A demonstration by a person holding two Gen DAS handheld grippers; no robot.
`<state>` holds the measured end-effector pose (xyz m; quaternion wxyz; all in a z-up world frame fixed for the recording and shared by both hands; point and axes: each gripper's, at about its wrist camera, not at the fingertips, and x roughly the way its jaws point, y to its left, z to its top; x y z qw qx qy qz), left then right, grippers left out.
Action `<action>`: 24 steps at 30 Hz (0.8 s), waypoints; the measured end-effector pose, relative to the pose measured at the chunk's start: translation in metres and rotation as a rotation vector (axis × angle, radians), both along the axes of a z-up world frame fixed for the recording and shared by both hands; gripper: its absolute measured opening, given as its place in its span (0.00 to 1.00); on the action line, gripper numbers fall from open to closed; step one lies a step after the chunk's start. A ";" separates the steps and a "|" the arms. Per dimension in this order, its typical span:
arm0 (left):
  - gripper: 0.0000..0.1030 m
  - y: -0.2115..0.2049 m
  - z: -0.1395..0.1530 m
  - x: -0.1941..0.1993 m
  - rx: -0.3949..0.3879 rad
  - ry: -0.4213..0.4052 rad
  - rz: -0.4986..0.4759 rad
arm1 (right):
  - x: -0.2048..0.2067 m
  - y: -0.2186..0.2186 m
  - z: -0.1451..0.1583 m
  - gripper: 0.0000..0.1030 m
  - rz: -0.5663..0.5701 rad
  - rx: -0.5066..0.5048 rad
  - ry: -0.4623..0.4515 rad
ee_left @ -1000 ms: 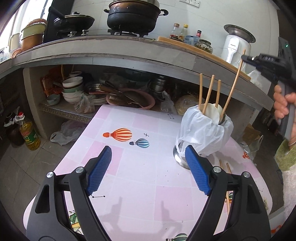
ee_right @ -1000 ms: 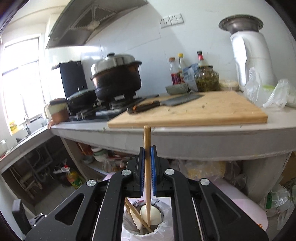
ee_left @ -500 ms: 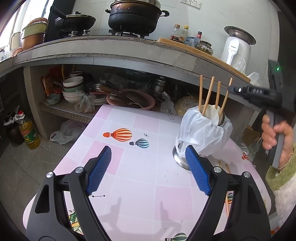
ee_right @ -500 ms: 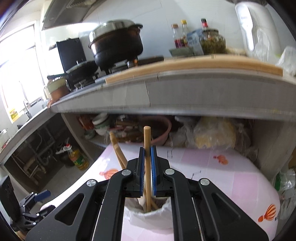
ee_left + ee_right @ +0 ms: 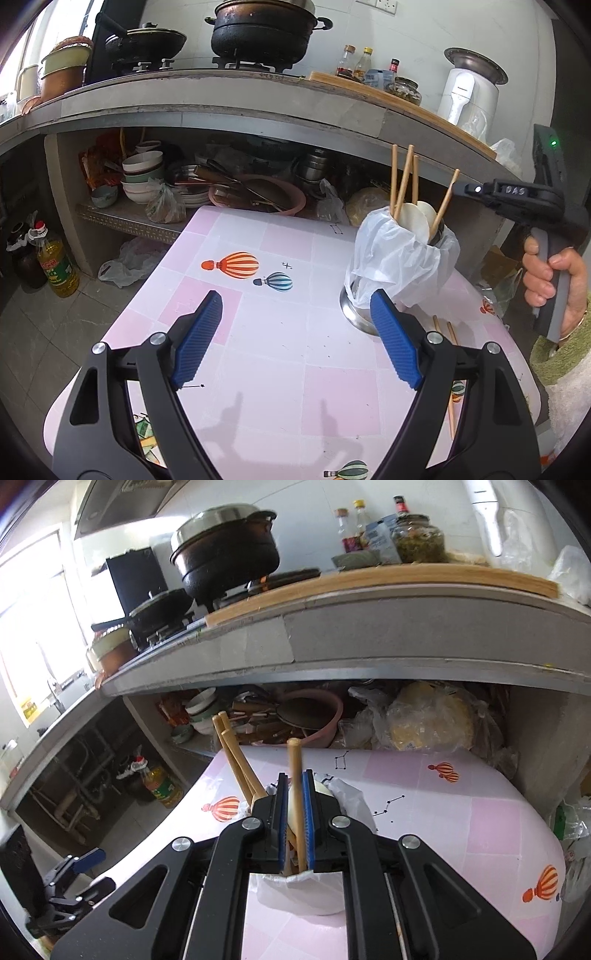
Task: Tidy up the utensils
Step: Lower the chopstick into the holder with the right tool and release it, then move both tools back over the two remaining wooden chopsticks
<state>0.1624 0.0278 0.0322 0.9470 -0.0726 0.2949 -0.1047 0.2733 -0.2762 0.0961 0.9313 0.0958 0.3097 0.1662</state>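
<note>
Chopstick (image 5: 295, 771): upright between the right gripper's (image 5: 294, 812) blue pads, its lower end already down inside the holder (image 5: 400, 254) just below the jaws.
Right gripper: jaws have just been opening – a gap shows on the left of the stick, which leans on the right pad, so the pinch looks released.
Holder: plastic-wrapped cup under the gripper, three more chopsticks (image 5: 404, 181) and white spoons (image 5: 415, 221) in it.
Doing it well: I would part the jaws fully, then lift straight up – no sideways drag on the stick or bag.
Left gripper (image 5: 295, 336): spread wide, empty, low over the table (image 5: 258, 339), holder just beyond its right finger.
Loose chopsticks (image 5: 443, 328): on the table beside that finger.
</note>
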 end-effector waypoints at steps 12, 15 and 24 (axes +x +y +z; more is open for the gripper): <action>0.76 -0.059 -0.017 -0.004 0.035 0.036 -0.189 | -0.120 -0.084 -0.044 0.31 -0.194 0.006 0.052; 0.76 -0.086 -0.029 -0.004 0.051 0.061 -0.262 | -0.148 -0.097 -0.086 0.31 -0.281 0.007 0.145; 0.76 -0.178 -0.058 0.016 0.161 0.132 -0.456 | -0.191 -0.116 -0.152 0.31 -0.387 0.091 0.268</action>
